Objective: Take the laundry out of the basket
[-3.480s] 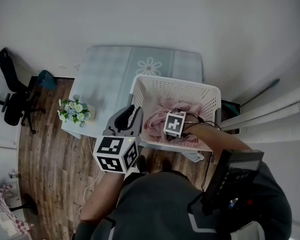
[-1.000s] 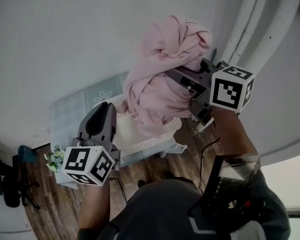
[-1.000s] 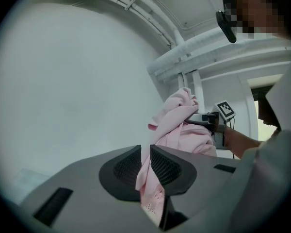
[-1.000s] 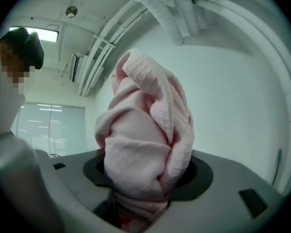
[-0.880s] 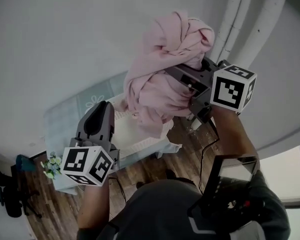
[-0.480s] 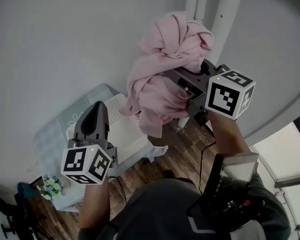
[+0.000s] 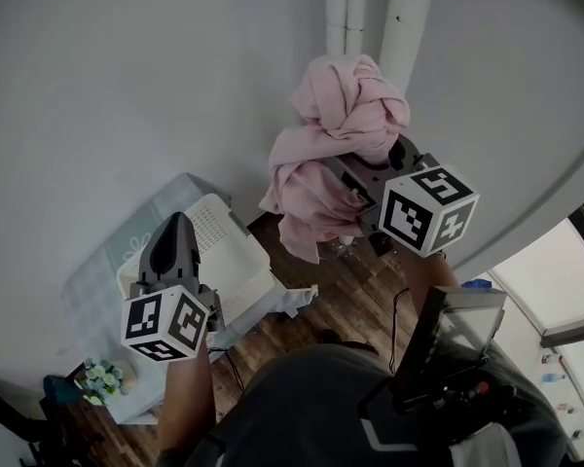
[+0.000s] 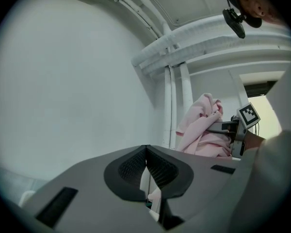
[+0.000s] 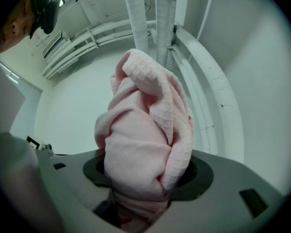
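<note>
A bunched pink cloth (image 7: 341,115) hangs in the air in front of the wall, well above the floor. My right gripper (image 7: 343,175) is shut on it, and folds of the cloth (image 9: 145,144) fill the space between the jaws and spill over them. The white laundry basket (image 7: 211,227) stands lower left on the table, apart from the cloth. My left gripper (image 7: 172,224) hovers over the basket, shut, with nothing between its pads (image 8: 146,152). In the left gripper view the pink cloth (image 8: 201,130) and the right gripper show off to the right.
Two white vertical pipes (image 7: 370,8) run up the wall right behind the cloth. The table with a pale checked cover (image 7: 112,261) carries a small bunch of flowers (image 7: 97,377). Below lies a wood floor (image 7: 360,290), with a bright window area at far right.
The right gripper has carried the pink cloth sideways away from the basket, toward the wall pipes. The left gripper has followed the same way. The basket now sits further lower left in view.
</note>
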Demonstrator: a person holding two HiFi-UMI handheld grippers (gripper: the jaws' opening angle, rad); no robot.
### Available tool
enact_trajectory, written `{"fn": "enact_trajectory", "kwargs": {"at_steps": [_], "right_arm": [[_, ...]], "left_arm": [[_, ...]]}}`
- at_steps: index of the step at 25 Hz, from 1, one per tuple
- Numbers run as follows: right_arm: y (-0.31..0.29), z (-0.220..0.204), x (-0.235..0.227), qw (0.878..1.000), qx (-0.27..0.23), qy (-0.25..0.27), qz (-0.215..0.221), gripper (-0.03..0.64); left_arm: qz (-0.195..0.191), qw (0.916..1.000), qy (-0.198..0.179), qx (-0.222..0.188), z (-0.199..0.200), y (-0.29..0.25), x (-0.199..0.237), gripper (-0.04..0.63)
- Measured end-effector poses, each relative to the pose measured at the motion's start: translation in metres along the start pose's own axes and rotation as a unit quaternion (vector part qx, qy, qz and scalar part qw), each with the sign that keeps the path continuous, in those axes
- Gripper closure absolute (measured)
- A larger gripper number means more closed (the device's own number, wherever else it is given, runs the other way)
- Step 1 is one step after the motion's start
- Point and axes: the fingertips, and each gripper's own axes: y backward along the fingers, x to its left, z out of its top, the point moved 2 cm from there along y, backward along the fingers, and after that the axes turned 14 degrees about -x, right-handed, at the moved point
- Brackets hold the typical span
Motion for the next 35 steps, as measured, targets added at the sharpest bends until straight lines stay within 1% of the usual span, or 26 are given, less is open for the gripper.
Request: {"fn": "enact_trajectory", "kwargs": {"at_steps": [5, 9, 14, 17, 21, 31, 35], "right_arm": [[0.011, -0.019, -0.015, 1.0, 0.008, 0.01, -0.027, 0.321], [0.015, -0.032, -0.021, 0.999, 0.016, 0.015, -0.032, 0.321], [0.017, -0.05, -0.023, 0.999, 0.028, 0.016, -0.036, 0.321], [0.017, -0.059, -0.026, 0.999, 0.031, 0.02, -0.037, 0.319], [0.016, -0.07, -0.026, 0.998, 0.043, 0.041, -0.037, 0.319], [0.008, -0.088, -0.03, 0.997, 0.05, 0.031, -0.04, 0.319], [0.007, -0.092, -0.031, 0.997, 0.051, 0.029, -0.043, 0.319]], "left_arm": [[-0.021, 0.9997, -0.006, 0.012, -0.012, -0.01, -0.015, 0.584], [-0.025, 0.9994, -0.008, 0.02, -0.022, -0.016, -0.019, 0.584], [-0.026, 0.9995, 0.0, 0.018, -0.032, -0.018, -0.019, 0.584], [-0.02, 0.9996, 0.002, 0.019, -0.038, -0.017, -0.017, 0.584], [-0.004, 0.9997, 0.004, 0.023, -0.045, -0.014, -0.007, 0.584], [0.021, 0.9993, 0.004, 0.03, -0.055, -0.008, 0.011, 0.584], [0.026, 0.9993, 0.0, 0.026, -0.053, -0.007, 0.016, 0.584]]}}
